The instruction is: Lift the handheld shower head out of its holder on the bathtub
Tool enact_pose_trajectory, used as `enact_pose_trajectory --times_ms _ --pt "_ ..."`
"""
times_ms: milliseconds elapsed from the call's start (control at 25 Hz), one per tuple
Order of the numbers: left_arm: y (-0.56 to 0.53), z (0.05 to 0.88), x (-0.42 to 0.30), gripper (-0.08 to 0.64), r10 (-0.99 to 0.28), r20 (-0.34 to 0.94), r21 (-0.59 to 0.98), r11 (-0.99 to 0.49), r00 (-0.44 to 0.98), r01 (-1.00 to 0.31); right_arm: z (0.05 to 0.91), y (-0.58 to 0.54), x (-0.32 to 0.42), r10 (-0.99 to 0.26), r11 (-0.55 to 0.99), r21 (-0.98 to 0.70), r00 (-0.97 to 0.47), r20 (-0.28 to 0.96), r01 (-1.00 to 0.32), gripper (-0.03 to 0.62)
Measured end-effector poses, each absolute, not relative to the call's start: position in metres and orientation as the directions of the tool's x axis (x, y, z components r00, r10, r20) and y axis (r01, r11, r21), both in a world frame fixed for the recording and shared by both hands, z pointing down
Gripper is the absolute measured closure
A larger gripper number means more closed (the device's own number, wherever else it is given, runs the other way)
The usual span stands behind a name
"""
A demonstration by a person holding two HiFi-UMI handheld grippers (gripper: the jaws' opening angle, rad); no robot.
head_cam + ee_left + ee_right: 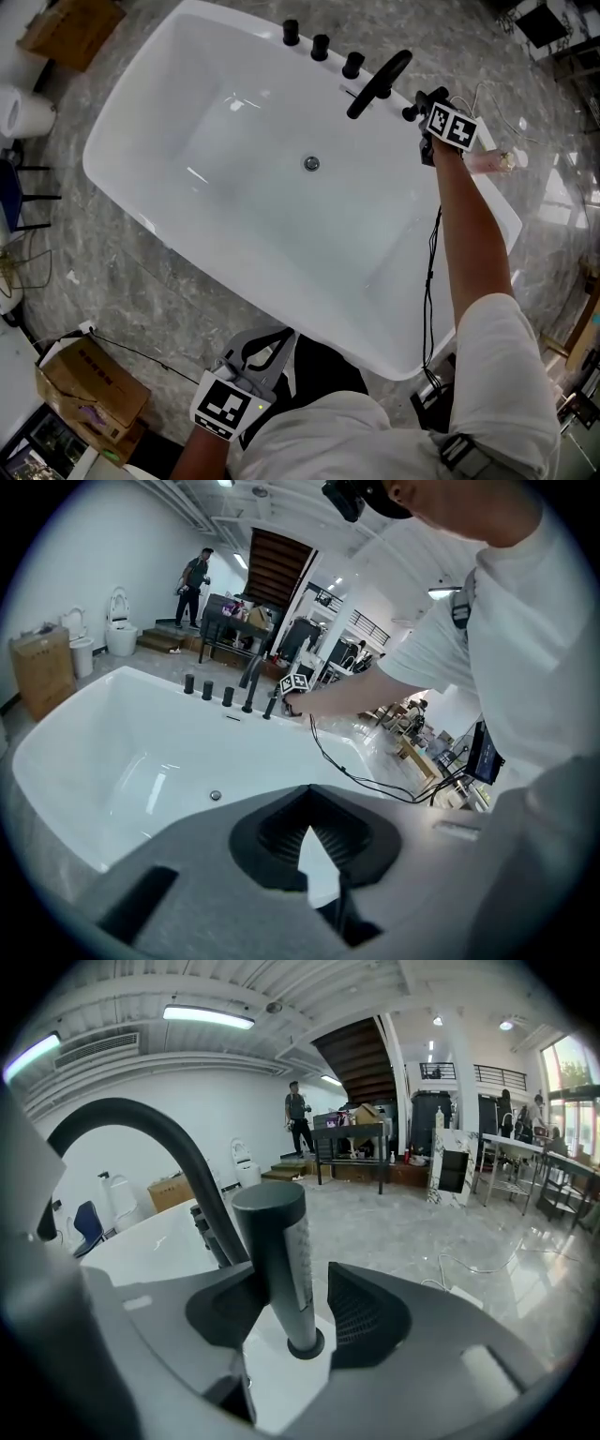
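The handheld shower head (281, 1260) is a dark grey cylinder standing upright in its round holder on the white bathtub rim (281, 1372). My right gripper (300, 1312) straddles it, open: the left pad lies close against it and the right pad stands a little off. In the head view the right gripper (419, 109) sits at the tub's far right corner, beside the curved black spout (380, 82). My left gripper (267, 354) hangs low near the person's body, outside the tub's near rim. It (309, 841) is shut with nothing in it.
The white bathtub (141, 187) has a drain (311, 163) and three black knobs (321, 47) along its far rim. A black cable (431, 272) trails from the right arm. Cardboard boxes (89, 375) stand on the marble floor at left.
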State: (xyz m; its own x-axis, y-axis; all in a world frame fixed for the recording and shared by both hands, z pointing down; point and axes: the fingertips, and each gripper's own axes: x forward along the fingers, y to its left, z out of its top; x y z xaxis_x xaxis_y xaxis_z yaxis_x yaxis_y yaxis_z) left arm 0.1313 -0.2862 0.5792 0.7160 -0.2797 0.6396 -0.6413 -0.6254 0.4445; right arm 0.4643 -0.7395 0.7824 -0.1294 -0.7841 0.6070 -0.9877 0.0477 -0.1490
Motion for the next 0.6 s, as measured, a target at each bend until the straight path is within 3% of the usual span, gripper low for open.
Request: enact_pose_trajectory --times_ms 160,600 --pt "-0.2881 0.5857 0.1309 0.554 -0.276 0.642 0.451 -0.618 0.715 -0.644 0.7839 -0.7463 0.463 -0.793 0.053 -0.132 -0.123 0.597 -0.99 0.44" --pt "-0.2887 0.584 0.1261 0.554 -0.284 0.64 0.445 -0.62 0.714 -0.646 0.7791 -0.7382 0.4571 -0.79 0.086 -0.078 -0.115 0.602 -0.993 0.451"
